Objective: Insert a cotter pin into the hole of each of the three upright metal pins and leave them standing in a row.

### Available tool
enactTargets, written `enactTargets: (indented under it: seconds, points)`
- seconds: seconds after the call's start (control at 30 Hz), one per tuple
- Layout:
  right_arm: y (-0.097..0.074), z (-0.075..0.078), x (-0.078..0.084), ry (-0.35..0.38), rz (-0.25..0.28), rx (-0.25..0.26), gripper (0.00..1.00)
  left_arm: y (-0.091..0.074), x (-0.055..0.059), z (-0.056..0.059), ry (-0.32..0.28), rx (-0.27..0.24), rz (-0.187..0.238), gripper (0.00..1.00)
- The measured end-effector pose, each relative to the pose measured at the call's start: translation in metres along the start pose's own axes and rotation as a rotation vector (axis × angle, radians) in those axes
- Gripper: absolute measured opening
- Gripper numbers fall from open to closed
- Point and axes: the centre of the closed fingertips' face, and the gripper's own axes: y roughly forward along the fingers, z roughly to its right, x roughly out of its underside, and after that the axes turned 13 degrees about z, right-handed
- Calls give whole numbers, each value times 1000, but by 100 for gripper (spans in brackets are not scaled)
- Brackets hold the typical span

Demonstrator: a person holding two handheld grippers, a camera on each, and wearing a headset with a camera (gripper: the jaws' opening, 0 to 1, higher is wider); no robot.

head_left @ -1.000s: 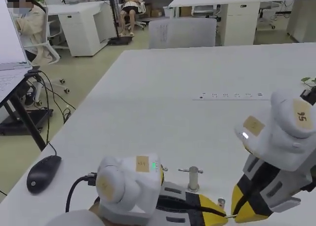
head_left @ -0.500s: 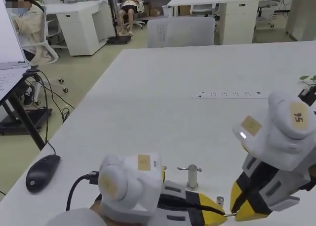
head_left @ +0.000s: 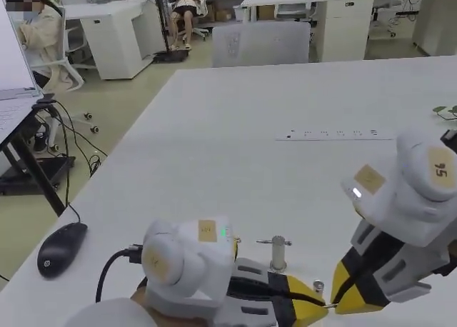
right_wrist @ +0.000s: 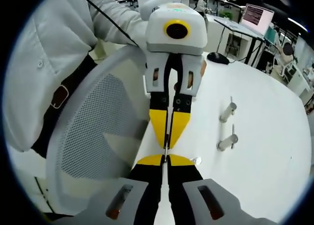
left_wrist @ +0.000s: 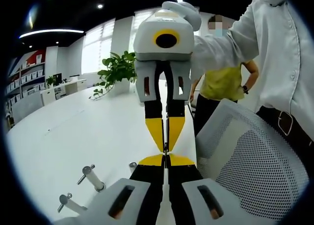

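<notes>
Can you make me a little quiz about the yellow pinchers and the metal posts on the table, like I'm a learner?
1. How many metal pins already have a cotter pin pushed through them?
2. True or false: the left gripper and the right gripper meet tip to tip.
3. In the head view, what lies near the left edge of the table? A) a computer mouse B) a cup C) a book

Key: 1) two; a third pin stands bare. 2) true. 3) A.

White table (head_left: pixel 235 148) bears upright metal pins (head_left: pixel 278 254) and a mouse (head_left: pixel 63 248).
</notes>
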Motion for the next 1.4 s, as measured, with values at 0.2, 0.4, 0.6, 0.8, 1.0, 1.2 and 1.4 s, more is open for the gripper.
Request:
enactTargets:
  seconds: [0.2, 0.4, 0.6, 0.8, 1.0, 1.2, 1.4]
  points:
    - [-2, 1, -2, 15, 38, 20, 3, 1, 0, -1, -4, -1, -2, 0]
    - [-2, 1, 0, 23, 54, 36, 3, 4, 1, -2, -2, -1, -3, 0]
    - [-1, 0, 2, 28, 49, 36, 3, 4, 1, -1, 0, 4, -12, 0]
    - [0, 0, 3, 26, 32, 30, 3, 4, 1, -1, -6, 5, -15, 0]
    - [3, -3, 4, 29, 23, 21, 4, 4, 3, 2, -18, 9, -23, 0]
    - [4, -4, 5, 17, 30, 26, 4, 4, 4, 3, -20, 11, -27, 0]
    - [3, -3, 5, 4, 32, 29, 4, 5, 3, 3, -23, 11, -27, 0]
